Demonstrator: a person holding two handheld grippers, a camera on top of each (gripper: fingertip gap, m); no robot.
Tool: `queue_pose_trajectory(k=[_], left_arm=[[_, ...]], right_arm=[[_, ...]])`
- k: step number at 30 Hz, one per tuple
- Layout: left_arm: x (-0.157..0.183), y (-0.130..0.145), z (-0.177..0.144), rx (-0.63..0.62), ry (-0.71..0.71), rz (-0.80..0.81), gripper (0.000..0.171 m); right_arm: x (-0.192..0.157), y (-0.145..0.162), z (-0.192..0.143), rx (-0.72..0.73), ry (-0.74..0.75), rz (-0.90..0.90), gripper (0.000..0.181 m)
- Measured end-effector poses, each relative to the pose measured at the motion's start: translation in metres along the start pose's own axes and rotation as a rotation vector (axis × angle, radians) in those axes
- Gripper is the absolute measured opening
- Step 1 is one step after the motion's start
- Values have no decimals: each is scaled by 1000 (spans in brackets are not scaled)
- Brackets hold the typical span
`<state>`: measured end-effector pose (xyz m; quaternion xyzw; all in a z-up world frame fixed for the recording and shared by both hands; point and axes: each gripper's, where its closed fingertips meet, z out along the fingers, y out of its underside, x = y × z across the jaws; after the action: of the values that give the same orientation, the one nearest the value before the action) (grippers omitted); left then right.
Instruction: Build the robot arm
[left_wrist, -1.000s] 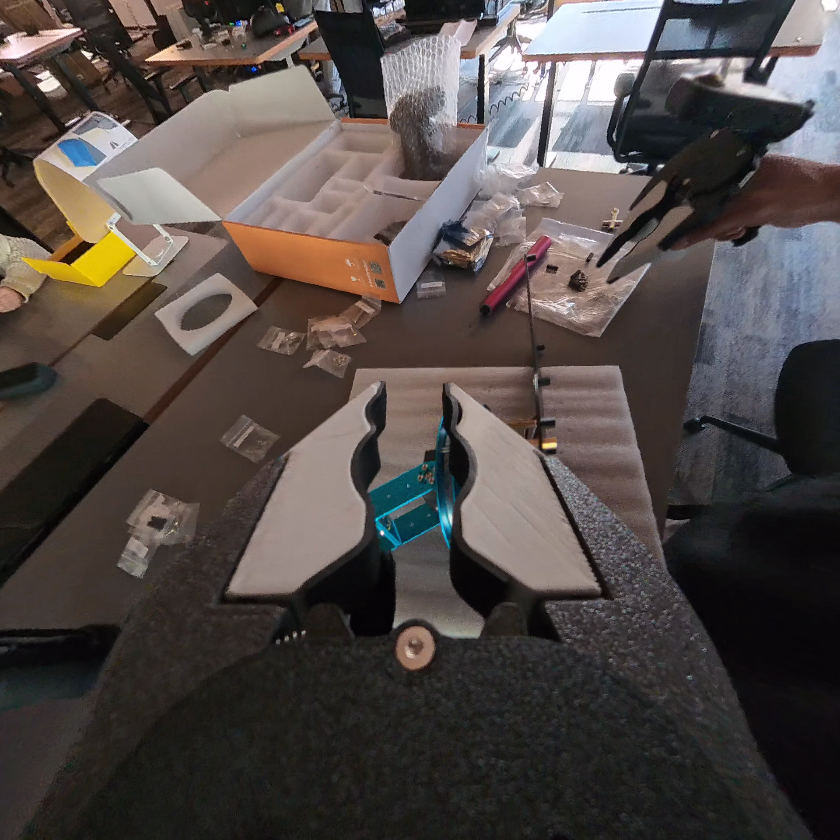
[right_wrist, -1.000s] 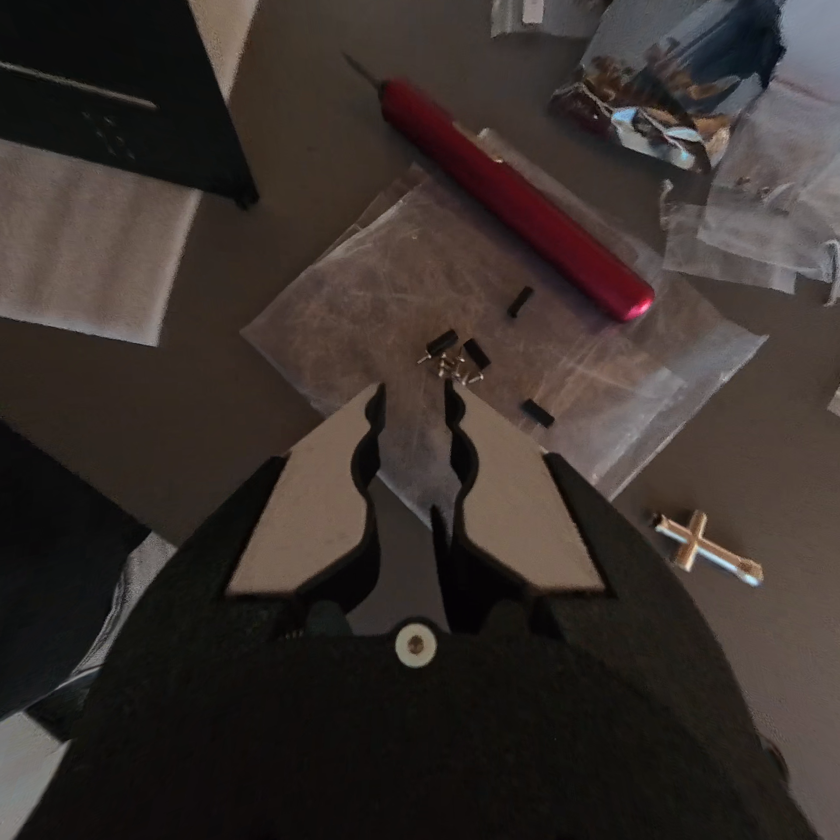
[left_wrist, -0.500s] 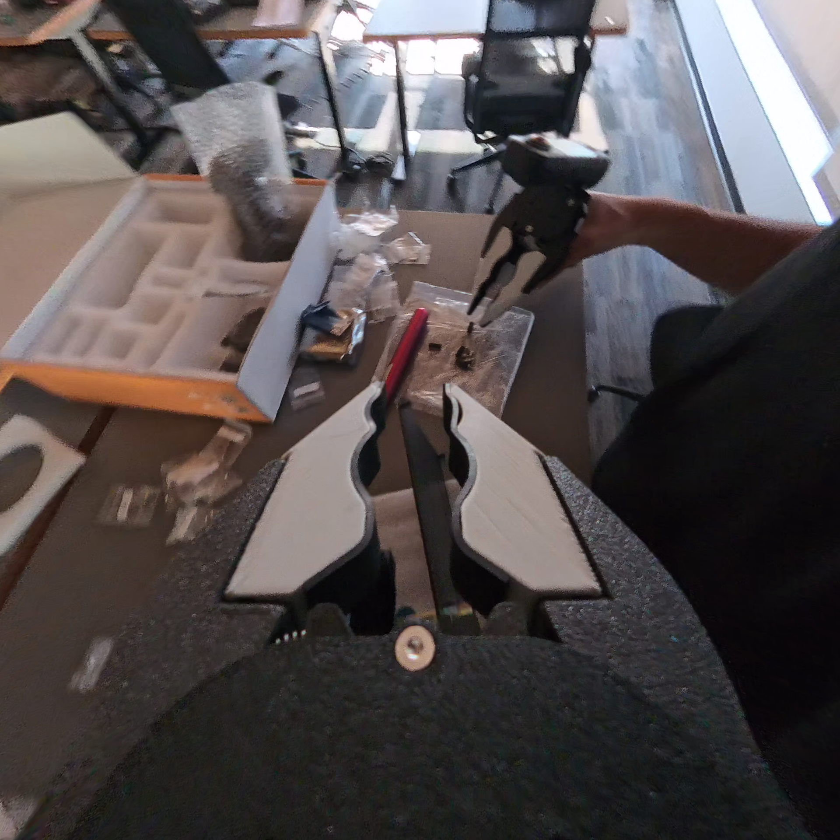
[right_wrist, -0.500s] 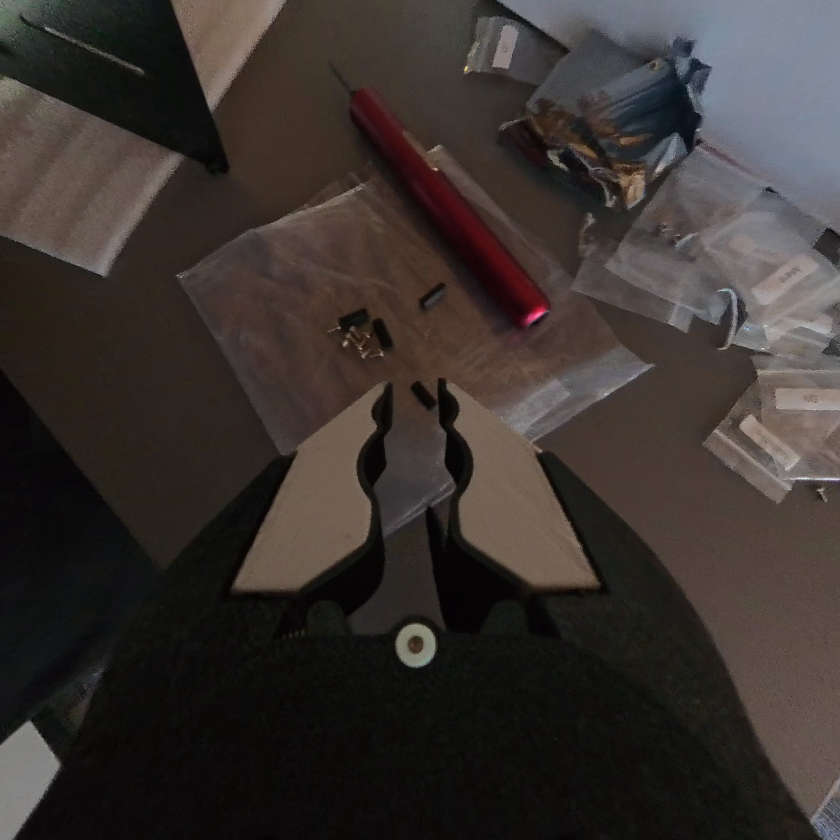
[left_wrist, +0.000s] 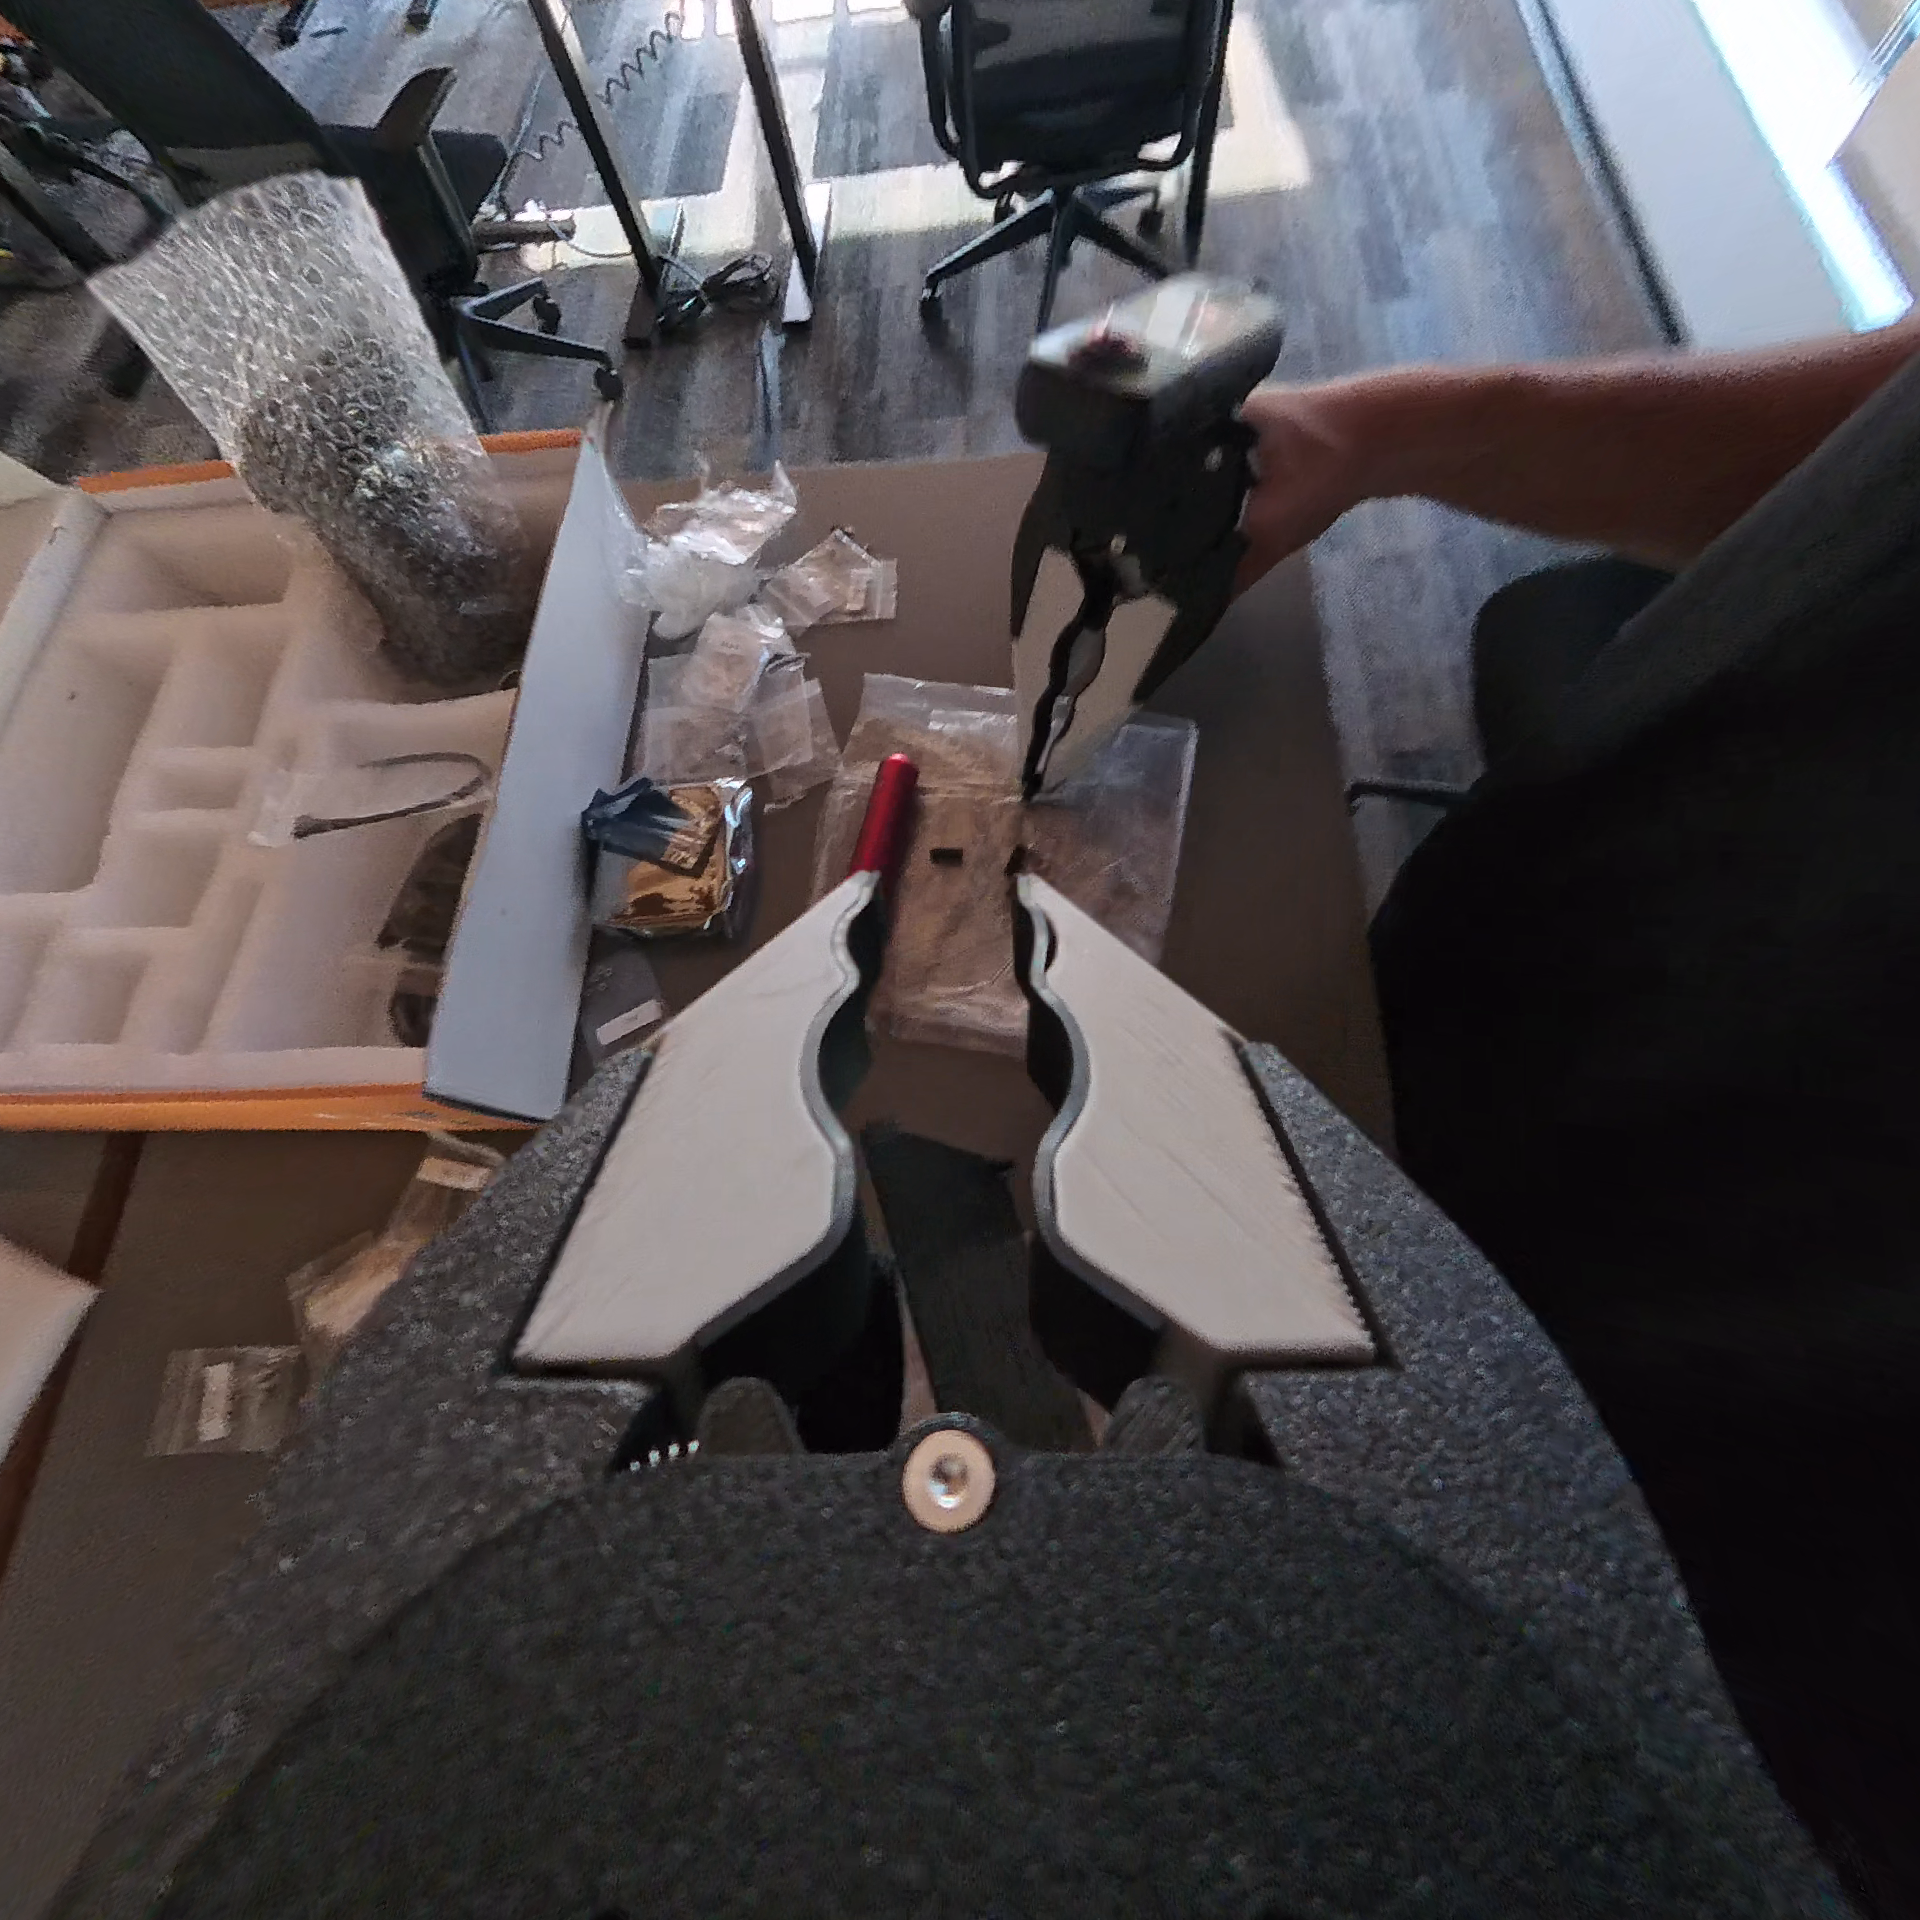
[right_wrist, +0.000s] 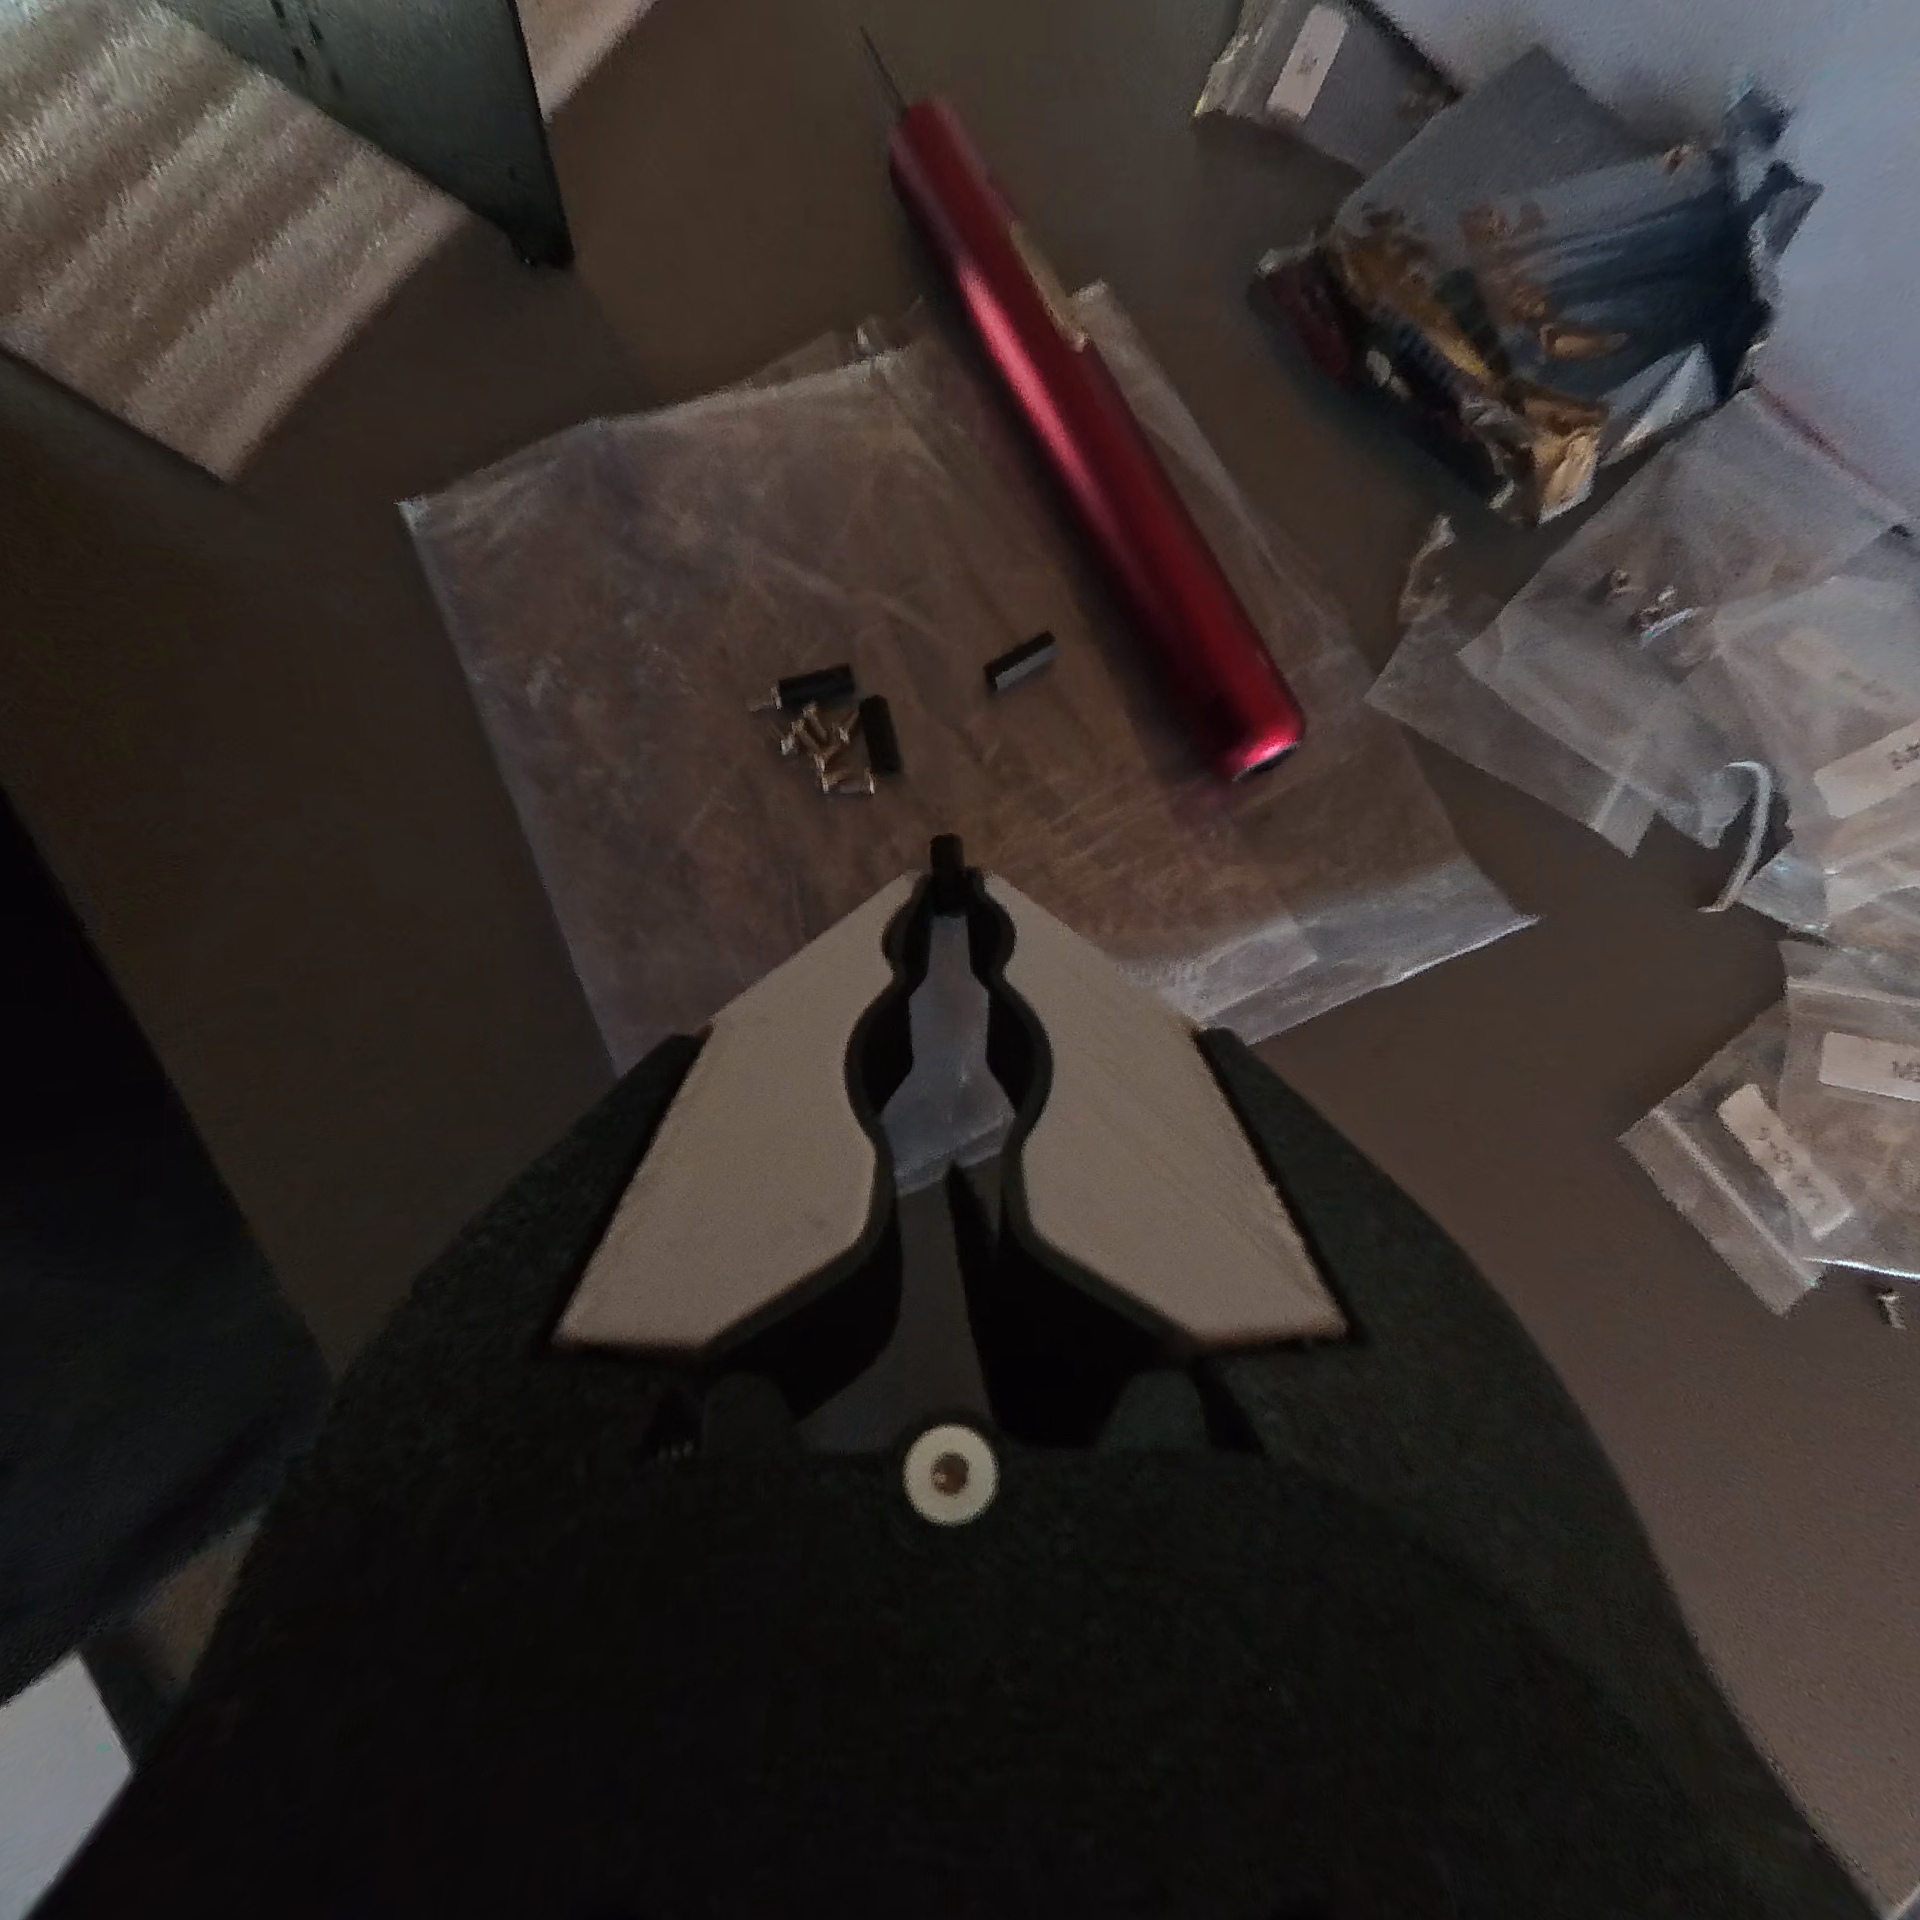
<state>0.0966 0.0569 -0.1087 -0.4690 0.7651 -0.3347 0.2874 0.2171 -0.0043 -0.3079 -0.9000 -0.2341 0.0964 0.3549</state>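
Note:
My right gripper (right_wrist: 948, 883) is shut on a small black spacer (right_wrist: 945, 854) that sticks out of its tips, just above a clear plastic bag (right_wrist: 644, 582) lying flat on the brown table. On the bag lie a heap of tiny screws (right_wrist: 826, 743), more black spacers (right_wrist: 816, 688) and a red screwdriver (right_wrist: 1091, 436). In the left wrist view the right gripper (left_wrist: 1039, 769) points down at the bag, a hand behind it. My left gripper (left_wrist: 940, 894) is open, above the table short of the screwdriver (left_wrist: 883, 810). A black part (left_wrist: 951, 1247) shows below between its jaws.
An orange box with a white foam insert (left_wrist: 499, 831) stands at the left, with a bubble-wrapped bundle (left_wrist: 343, 436) in it. A foil bag (right_wrist: 1538, 312) and several small clear bags (right_wrist: 1714, 675) lie to the right. A foam sheet (right_wrist: 156, 229) carries a black panel (right_wrist: 416, 114). Tip to tip, the grippers are about 25 cm apart. The left gripper is farther from the red screwdriver (right_wrist: 1091, 436), some 20 cm, than the right, some 9 cm.
My right gripper came down on the bag and closed on a black spacer. My left gripper swung right, away from the blue part on the foam, toward the screwdriver and bag.

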Motion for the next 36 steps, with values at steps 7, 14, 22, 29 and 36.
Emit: queue_pose_trajectory(k=[7,14,22,29,36], left_arm=[[6,29,-10,-92,-185,414,23],[11,53,-59,-84,-391,869,23],[31,83,-101,-3,-385,973,4],[34,97,-117,52,-376,1021,5],[33,109,-113,37,-309,1071,7]], right_arm=[[-58,-142,-28,354,-193,183,5],[-133,-242,-14,447,-362,239,5],[-183,-278,3,414,-327,202,5],[-198,-285,15,384,-245,225,5],[-202,-285,24,338,-157,228,5]])
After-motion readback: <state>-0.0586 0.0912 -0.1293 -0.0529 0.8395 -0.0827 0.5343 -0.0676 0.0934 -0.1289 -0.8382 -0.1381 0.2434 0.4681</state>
